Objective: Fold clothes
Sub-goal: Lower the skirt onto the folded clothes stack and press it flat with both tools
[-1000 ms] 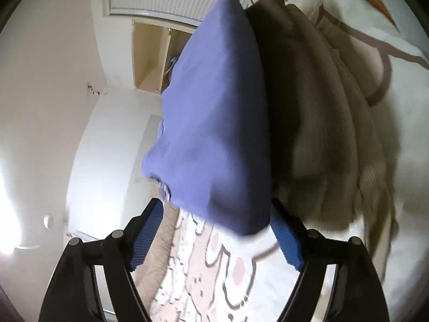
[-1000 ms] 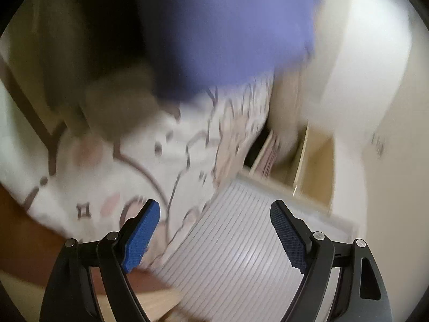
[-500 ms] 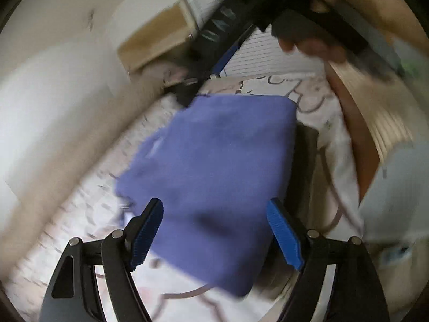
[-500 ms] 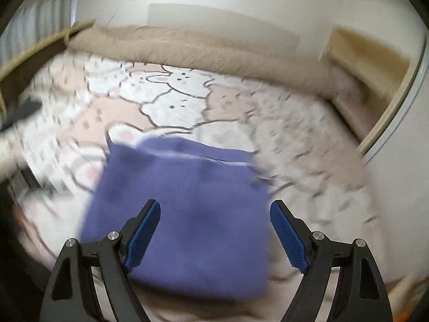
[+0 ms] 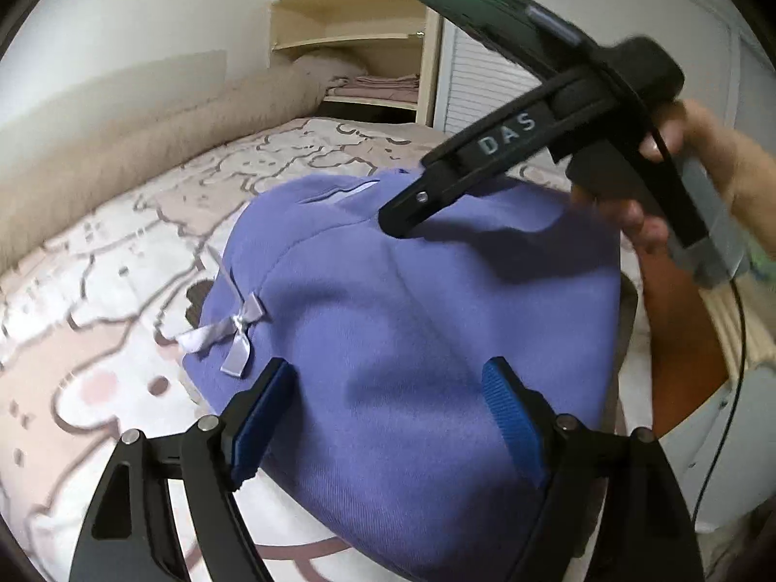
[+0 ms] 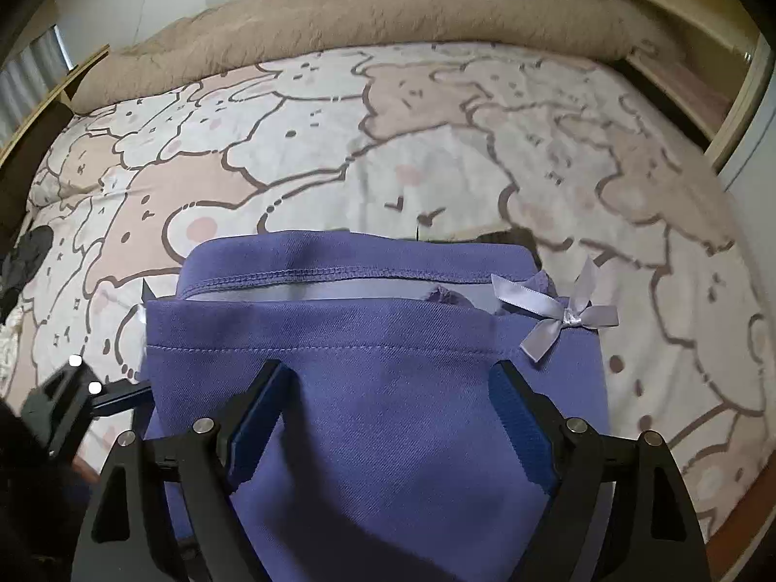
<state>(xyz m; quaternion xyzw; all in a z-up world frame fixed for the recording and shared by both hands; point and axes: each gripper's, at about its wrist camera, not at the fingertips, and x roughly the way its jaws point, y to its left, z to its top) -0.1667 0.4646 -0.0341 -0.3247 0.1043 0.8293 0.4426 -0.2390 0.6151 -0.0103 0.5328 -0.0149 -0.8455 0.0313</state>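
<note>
A folded purple twill garment with satin bow is observed beneath both wide-open, empty grippers: left gripper, right gripper.

Bed w/ bear-print duvet cover, pink/white/beige panels, dark outlines; fills most of both views. Long beige plush bolster lies along far edge of bed, against white wall. Pale rectangular panel on wall just above bolster. Cream open shelf unit at bed corner; folded pinkish linens on lower shelf. White slatted door just beside shelf unit. Wooden bed frame edge at left in right wrist view. Lighting: soft, indoor.
</note>
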